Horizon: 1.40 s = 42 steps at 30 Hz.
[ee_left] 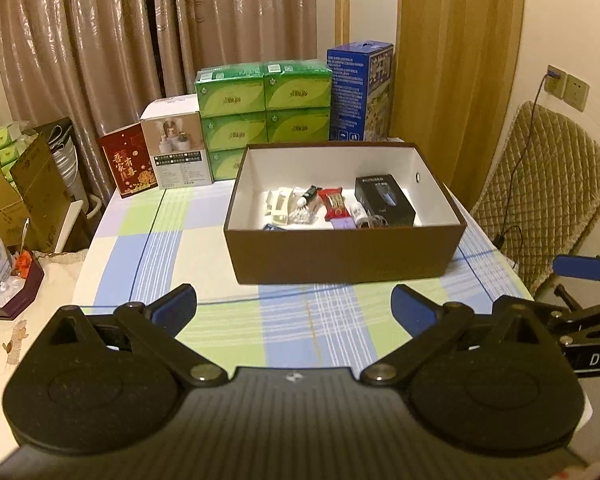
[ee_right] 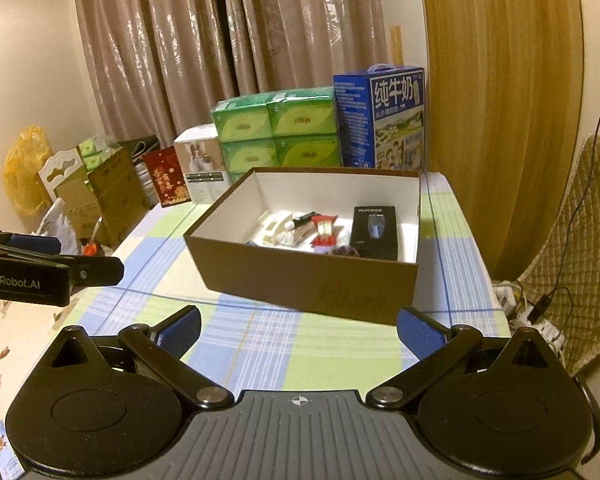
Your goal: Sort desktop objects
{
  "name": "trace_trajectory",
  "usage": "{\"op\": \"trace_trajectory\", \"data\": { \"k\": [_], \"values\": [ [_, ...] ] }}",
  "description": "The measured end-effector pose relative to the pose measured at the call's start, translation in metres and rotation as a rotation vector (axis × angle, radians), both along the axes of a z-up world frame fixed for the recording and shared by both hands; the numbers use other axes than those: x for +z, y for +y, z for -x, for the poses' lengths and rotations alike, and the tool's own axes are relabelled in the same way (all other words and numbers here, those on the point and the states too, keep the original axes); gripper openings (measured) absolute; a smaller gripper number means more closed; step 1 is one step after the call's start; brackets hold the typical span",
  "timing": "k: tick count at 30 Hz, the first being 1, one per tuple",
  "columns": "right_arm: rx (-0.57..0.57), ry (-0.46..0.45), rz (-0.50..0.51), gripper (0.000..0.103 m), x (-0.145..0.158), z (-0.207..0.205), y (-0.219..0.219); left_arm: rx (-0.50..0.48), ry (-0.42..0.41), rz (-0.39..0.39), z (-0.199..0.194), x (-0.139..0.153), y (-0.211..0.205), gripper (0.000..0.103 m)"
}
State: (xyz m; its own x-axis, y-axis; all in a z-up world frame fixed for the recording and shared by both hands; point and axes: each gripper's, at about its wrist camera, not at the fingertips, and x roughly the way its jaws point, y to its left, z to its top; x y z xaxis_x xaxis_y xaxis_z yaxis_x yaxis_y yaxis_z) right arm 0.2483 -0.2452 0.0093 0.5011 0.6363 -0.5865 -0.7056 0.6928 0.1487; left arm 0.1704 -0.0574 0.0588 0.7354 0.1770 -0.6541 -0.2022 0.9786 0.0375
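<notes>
light: dim, warm indoor | glare: sheen on curtains (ee_left: pixel 76 40) | edges: fisheye bending, dark corners | focus: soft

Worktop (ee_left: pixel 172 240): cloth in a plaid of pale blue, light green and cream, with thin dark-blue lines.
Storage box (ee_left: pixel 340 256): brown outside, white inside.
Small box within (ee_left: pixel 384 200): black.
Snack packet within (ee_left: pixel 334 204): red.
Tissue packs, far (ee_left: pixel 264 112): green.
Milk carton, far right (ee_left: pixel 360 92): blue.
Card, far left (ee_left: pixel 130 166): dark red with gold print.
Curtains (ee_left: pixel 80 40): shiny beige-brown.
Tongs' pads (ee_right: pixel 180 330): blue on black arms.
</notes>
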Motion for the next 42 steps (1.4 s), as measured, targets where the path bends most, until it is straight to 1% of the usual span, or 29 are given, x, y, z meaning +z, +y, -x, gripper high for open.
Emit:
{"op": "trace_trajectory", "data": {
  "k": [8,15,27,42],
  "values": [
    [-0.020,-0.012,0.013,0.101,0.003,0.037,-0.005,-0.025,0.019,-0.004,0.034,-0.004,0.001,0.102],
    [-0.047,-0.016,0.022,0.101,0.002,0.061,-0.014,-0.041,0.019,-0.015,0.055,-0.005,-0.002,0.102],
    [-0.048,-0.019,0.064,0.101,-0.003,0.080,-0.015,-0.029,0.045,-0.016,0.078,-0.011,-0.003,0.102],
    [-0.049,-0.010,0.076,0.101,-0.004,0.093,-0.011,-0.023,0.054,-0.016,0.084,-0.015,0.004,0.102]
  ]
}}
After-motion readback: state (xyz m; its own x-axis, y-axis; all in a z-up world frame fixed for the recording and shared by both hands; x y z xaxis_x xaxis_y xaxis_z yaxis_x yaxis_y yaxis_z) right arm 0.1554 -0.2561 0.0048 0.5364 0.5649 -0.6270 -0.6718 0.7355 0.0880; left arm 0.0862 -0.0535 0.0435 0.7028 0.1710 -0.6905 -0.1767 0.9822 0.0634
